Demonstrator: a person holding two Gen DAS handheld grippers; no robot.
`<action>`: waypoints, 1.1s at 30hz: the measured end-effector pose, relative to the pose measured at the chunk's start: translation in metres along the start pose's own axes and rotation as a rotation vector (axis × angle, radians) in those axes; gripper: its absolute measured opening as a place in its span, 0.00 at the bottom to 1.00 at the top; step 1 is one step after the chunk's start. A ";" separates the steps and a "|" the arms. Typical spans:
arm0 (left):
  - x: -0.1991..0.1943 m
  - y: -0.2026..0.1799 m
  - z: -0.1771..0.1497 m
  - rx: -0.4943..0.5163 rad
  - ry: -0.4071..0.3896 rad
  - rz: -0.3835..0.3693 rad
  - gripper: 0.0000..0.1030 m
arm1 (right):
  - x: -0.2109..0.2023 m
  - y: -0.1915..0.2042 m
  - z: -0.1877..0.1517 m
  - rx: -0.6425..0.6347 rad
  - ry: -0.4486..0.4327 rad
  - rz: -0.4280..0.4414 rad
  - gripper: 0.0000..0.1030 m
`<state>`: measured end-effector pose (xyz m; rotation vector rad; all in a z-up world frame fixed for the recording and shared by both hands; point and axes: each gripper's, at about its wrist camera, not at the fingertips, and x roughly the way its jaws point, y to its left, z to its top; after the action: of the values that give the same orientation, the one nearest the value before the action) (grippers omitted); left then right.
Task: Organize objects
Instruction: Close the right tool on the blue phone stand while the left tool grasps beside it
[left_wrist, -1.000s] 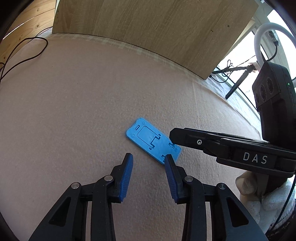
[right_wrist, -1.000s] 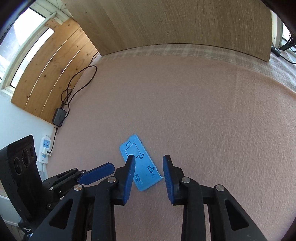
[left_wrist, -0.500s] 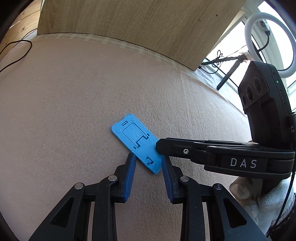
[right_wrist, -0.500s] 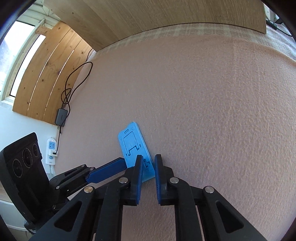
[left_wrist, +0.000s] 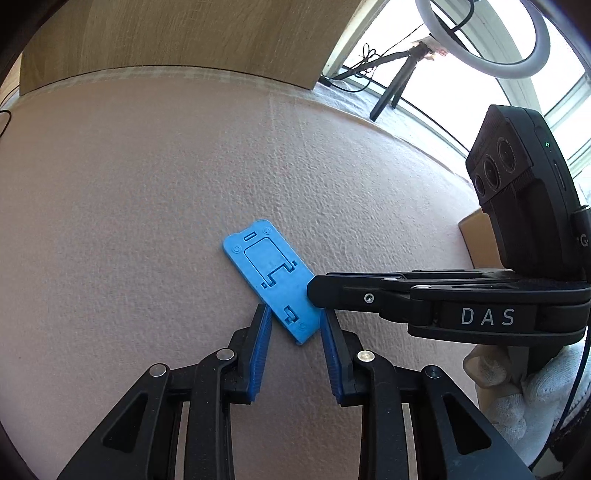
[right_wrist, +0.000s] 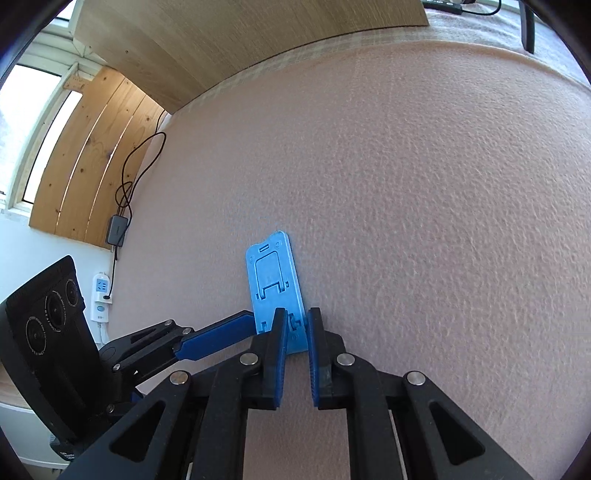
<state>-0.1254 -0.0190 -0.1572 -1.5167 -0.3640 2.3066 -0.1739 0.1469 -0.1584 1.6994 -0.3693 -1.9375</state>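
Here's the blue phone stand (left_wrist: 271, 282), folded flat and lying on the pinkish felt-like cover (left_wrist: 129, 206) of the bench, its long axis running diagonally in the left wrist view, the cut-out panel facing up. The left hand-held gripper (left_wrist: 295, 325) sits low over the near end of the stand, its blue pads (left_wrist: 261, 350) spread apart, one on either side of that lower corner, with a visible gap to the plastic on each side — nothing clamped there. Coming in from the right side of that view is the right hand-held gripper (right_wrist: 294, 334), marked DAS on its black body, its tip meeting the stand's long edge. From its own camera, the right one has its blue fingers (right_wrist: 279, 350) drawn close together around the near end of the stand, the plastic sitting between them; whether the pads are actually biting on it I cannot tell, as a thin gap shows beside the right pad. A gloved hand (left_wrist: 517, 398) in white knit wraps the right tool's handle. A wooden board (left_wrist: 177, 40) stands upright along the far edge of the bench, a ring light (left_wrist: 491, 70) hangs by the bright window, and over in the right wrist view a black cable (right_wrist: 136, 173) trails down past wood panelling to a white power strip (right_wrist: 100, 299).
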 end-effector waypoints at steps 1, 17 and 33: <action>0.002 -0.009 -0.004 0.018 0.005 -0.004 0.28 | -0.005 -0.007 -0.007 0.017 -0.005 0.005 0.10; 0.013 -0.106 -0.065 0.189 0.070 -0.023 0.28 | -0.061 -0.055 -0.087 0.074 -0.040 -0.014 0.10; 0.017 -0.104 -0.063 0.129 0.042 -0.007 0.30 | -0.056 -0.045 -0.067 -0.023 -0.039 -0.081 0.20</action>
<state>-0.0578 0.0838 -0.1546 -1.4954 -0.2054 2.2426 -0.1142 0.2242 -0.1470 1.6882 -0.2958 -2.0279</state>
